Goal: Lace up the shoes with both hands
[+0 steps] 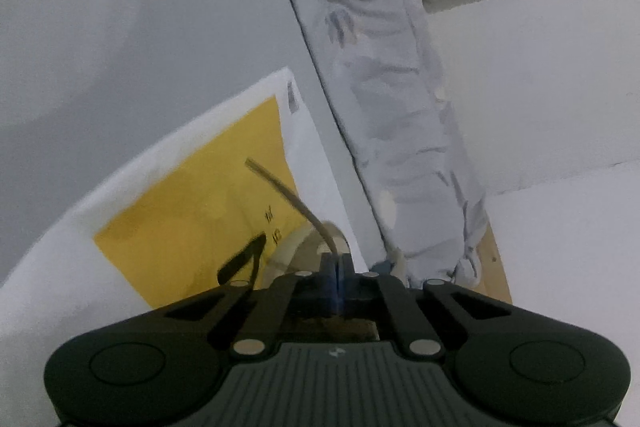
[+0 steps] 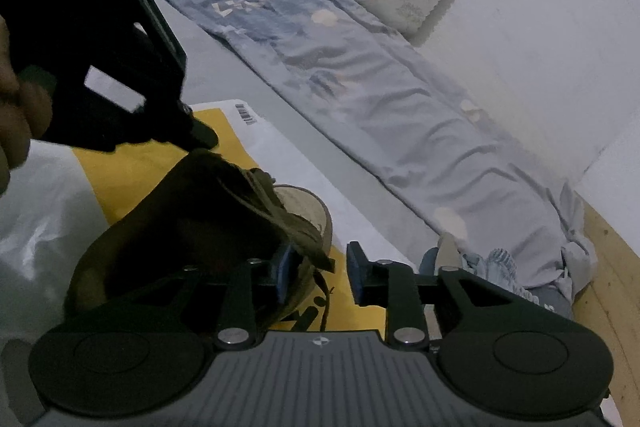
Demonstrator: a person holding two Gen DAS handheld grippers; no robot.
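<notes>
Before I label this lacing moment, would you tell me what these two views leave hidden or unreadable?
- Left wrist view: most of the shoe is hidden behind the left gripper; only its pale toe shows.
- Right wrist view: the shoe's eyelets are lost in shadow.
- Right wrist view: where the lace ends is hidden by the right gripper.
- Both views: print on the yellow sheet is too blurred to read.

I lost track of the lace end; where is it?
In the left wrist view the lace end rises from the shut left gripper, over the yellow sheet.

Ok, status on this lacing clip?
Left claw shut on lace end. Right claw open beside dark shoe. Nothing blocking.
</notes>
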